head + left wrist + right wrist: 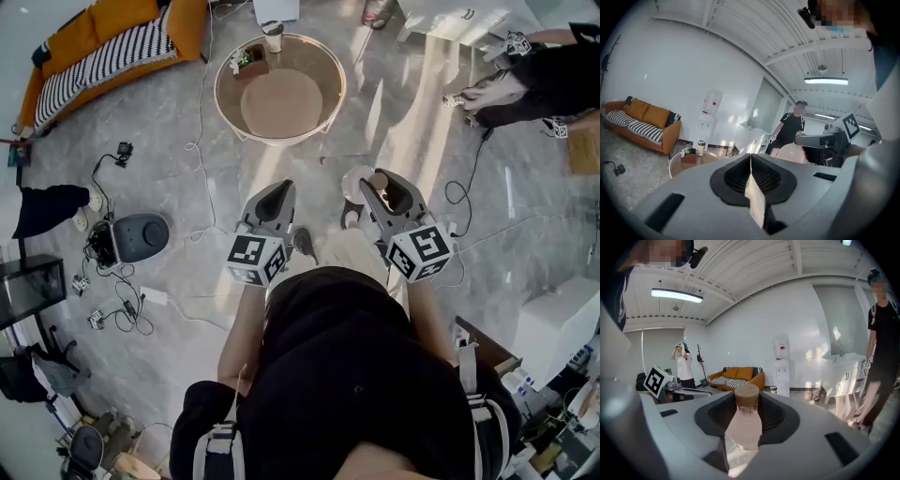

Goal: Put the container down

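Note:
The container (pixel 744 425) is a clear bottle-like jar with a round wooden lid (pixel 746 394). It stands between the jaws of my right gripper (pixel 746 427), which is shut on it. In the head view the right gripper (pixel 378 187) holds the container (pixel 379 181) high above the floor, in front of my body. My left gripper (pixel 277 195) hovers beside it to the left, apart from it. The left gripper (pixel 752 187) has its pads pressed together, with only a thin pale sliver between them. The round table (pixel 281 103) lies ahead, beyond both grippers.
On the table's far edge stand a cup (pixel 272 36) and a small box (pixel 248 61). An orange sofa (pixel 103 47) stands at the back left. Cables and a dark device (pixel 136 234) lie on the floor at left. A person (pixel 534 84) is at the upper right, white boxes (pixel 558 328) at right.

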A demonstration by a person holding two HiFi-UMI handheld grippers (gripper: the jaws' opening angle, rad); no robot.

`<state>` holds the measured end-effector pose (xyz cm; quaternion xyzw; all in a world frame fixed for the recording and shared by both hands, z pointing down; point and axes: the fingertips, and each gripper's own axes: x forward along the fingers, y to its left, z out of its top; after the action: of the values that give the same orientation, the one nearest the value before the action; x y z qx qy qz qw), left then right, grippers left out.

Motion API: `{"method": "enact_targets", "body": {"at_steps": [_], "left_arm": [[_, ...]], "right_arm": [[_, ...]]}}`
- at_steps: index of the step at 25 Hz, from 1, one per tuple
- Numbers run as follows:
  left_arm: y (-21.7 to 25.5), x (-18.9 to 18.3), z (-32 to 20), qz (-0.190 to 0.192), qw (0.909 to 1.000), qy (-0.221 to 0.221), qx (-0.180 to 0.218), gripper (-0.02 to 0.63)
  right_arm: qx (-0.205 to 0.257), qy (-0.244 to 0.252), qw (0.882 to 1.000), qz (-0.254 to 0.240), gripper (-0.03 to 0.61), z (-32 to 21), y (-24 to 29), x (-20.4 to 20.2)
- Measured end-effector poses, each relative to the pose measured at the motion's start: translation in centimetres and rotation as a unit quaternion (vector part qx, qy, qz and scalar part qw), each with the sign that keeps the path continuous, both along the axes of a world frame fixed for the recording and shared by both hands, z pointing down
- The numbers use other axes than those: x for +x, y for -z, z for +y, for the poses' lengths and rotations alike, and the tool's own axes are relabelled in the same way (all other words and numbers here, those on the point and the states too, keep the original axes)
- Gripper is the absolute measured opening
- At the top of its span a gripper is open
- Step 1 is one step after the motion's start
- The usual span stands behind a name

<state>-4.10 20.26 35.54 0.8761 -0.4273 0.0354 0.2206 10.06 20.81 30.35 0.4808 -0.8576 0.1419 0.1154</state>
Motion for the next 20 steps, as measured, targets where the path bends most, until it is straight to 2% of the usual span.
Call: {"method": "enact_targets", "body": {"at_steps": [10, 20], "left_arm": [[0.1, 0.3, -5.9, -0.002, 0.9983, 0.057, -0.012, 0.020], [3.0, 4.0, -13.6, -0.013, 0.9939, 0.109, 0.003, 0.020]], "right_arm": [[0.000, 0.050, 0.999, 0.009, 0.141, -6.9, -0.6, 0.4], [0.012, 0.113, 0.993, 0.010, 0.141, -16.3, 0.5, 3.3]]}}
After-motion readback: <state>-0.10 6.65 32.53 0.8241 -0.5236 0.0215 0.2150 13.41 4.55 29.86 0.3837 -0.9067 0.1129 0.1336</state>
